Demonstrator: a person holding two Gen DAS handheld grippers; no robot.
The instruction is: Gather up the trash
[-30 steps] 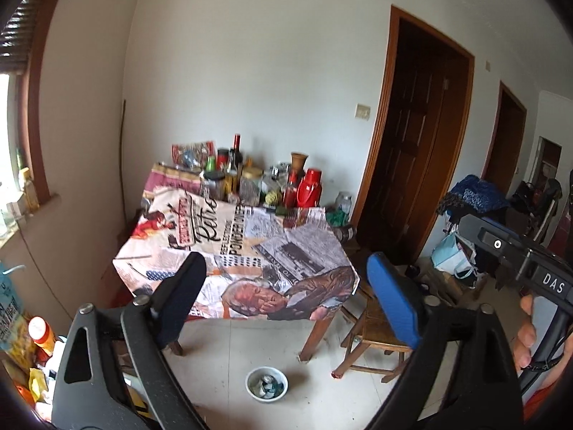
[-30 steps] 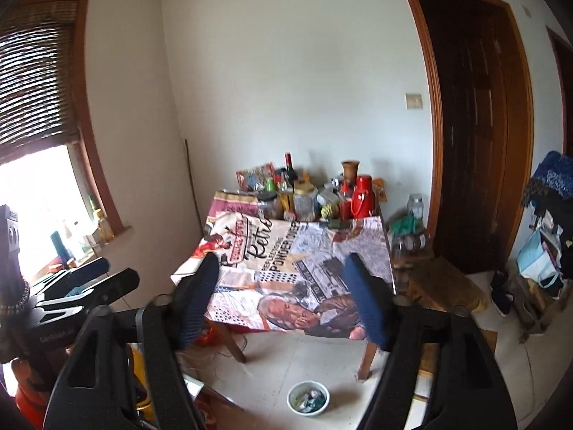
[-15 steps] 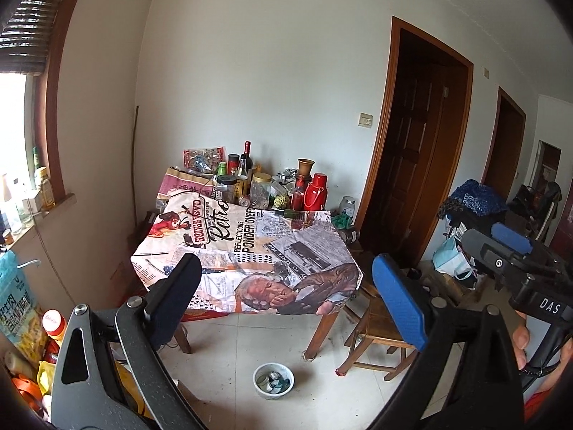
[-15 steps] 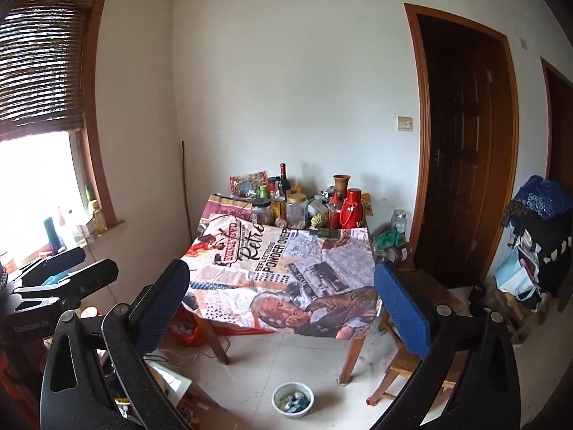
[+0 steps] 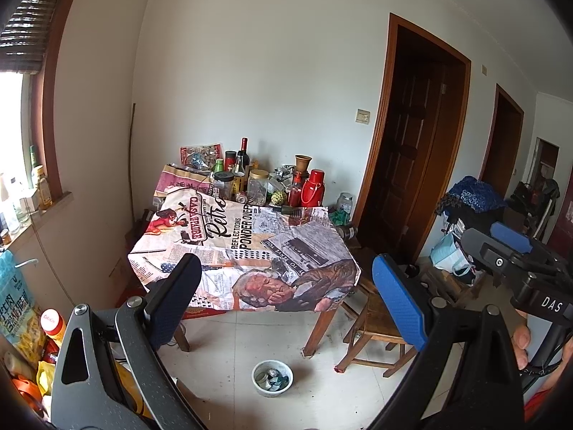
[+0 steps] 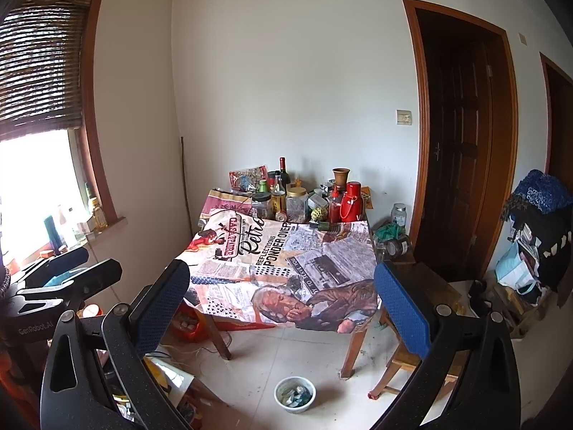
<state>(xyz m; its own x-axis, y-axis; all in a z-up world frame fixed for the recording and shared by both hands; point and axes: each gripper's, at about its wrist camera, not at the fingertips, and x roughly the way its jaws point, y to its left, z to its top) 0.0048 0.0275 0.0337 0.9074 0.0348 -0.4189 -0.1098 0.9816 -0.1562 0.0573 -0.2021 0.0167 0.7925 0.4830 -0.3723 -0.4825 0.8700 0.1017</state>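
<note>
A table (image 5: 250, 251) with a newspaper-print cloth stands against the far wall; it also shows in the right wrist view (image 6: 286, 261). Bottles, jars and a red thermos (image 5: 312, 189) crowd its back edge. A small white bowl (image 5: 272, 378) with scraps sits on the floor in front of it, also in the right wrist view (image 6: 294, 394). My left gripper (image 5: 286, 301) is open and empty, well short of the table. My right gripper (image 6: 283, 304) is open and empty too. No single piece of trash stands out.
A wooden stool (image 5: 376, 326) stands at the table's right corner. Dark wooden doors (image 5: 412, 165) are on the right. Bags and clothes (image 5: 472, 208) pile at far right. Snack bags and bottles (image 5: 21, 315) clutter the floor at left under the window.
Both cameras have risen and pulled back a little, so the table sits lower and farther in view. The right gripper's jaws have opened wider. Nothing was taken hold of.
</note>
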